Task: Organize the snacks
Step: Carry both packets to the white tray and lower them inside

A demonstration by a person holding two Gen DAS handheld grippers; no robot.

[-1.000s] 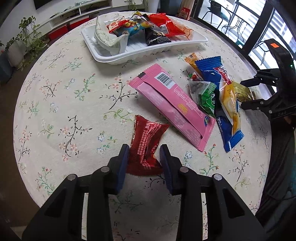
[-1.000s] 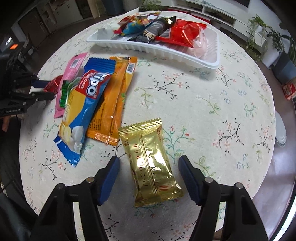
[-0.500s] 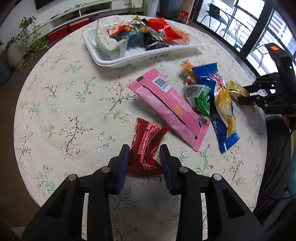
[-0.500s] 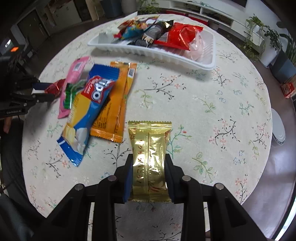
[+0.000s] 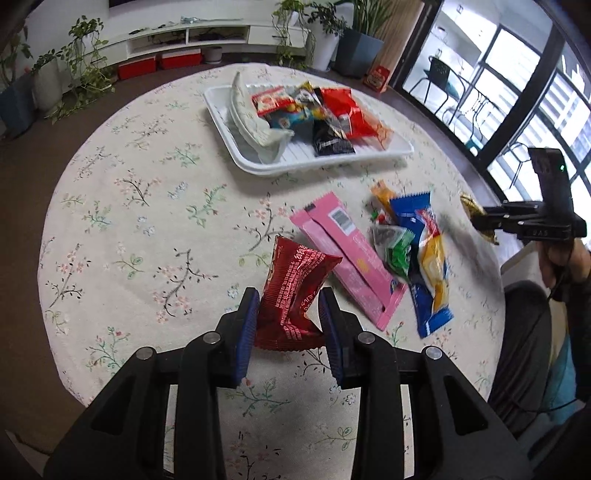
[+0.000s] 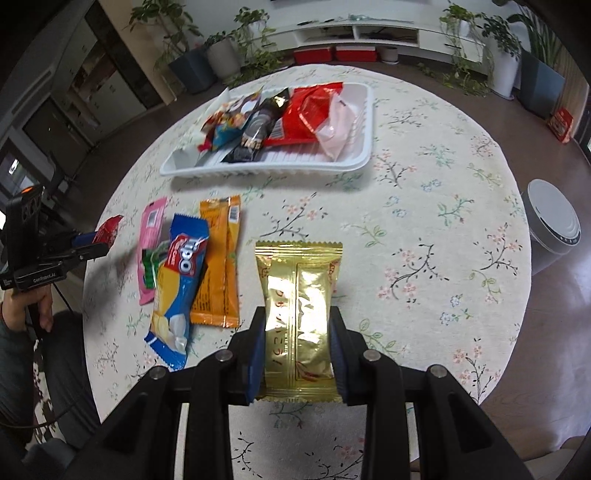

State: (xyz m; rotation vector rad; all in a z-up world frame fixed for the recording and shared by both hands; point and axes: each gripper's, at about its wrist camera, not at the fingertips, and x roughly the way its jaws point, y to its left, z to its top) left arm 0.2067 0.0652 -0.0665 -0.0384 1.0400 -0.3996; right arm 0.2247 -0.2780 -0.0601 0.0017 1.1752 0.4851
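Both grippers clamped on snack packets above the flowered table.

Left gripper (image 5: 288, 314) pinching a crumpled red packet (image 5: 293, 295) between blue pads; right gripper (image 6: 297, 343) squeezing a gold packet (image 6: 299, 306) the same way. Ahead of both tools, a white tray (image 6: 354, 162) loaded with wrappers. Between the two grippers, flat on the tablecloth (image 5: 147, 221): pink packet (image 5: 347, 254), green packet (image 5: 399, 253), blue packet (image 6: 181, 280), orange packet (image 6: 219, 266), overlapping one another.

Round desk (image 5: 129, 206) with floral cloth; low white shelf unit (image 5: 192, 35) and potted plants (image 5: 317, 22) at twelve o'clock; bright windows (image 5: 524, 88) at two.
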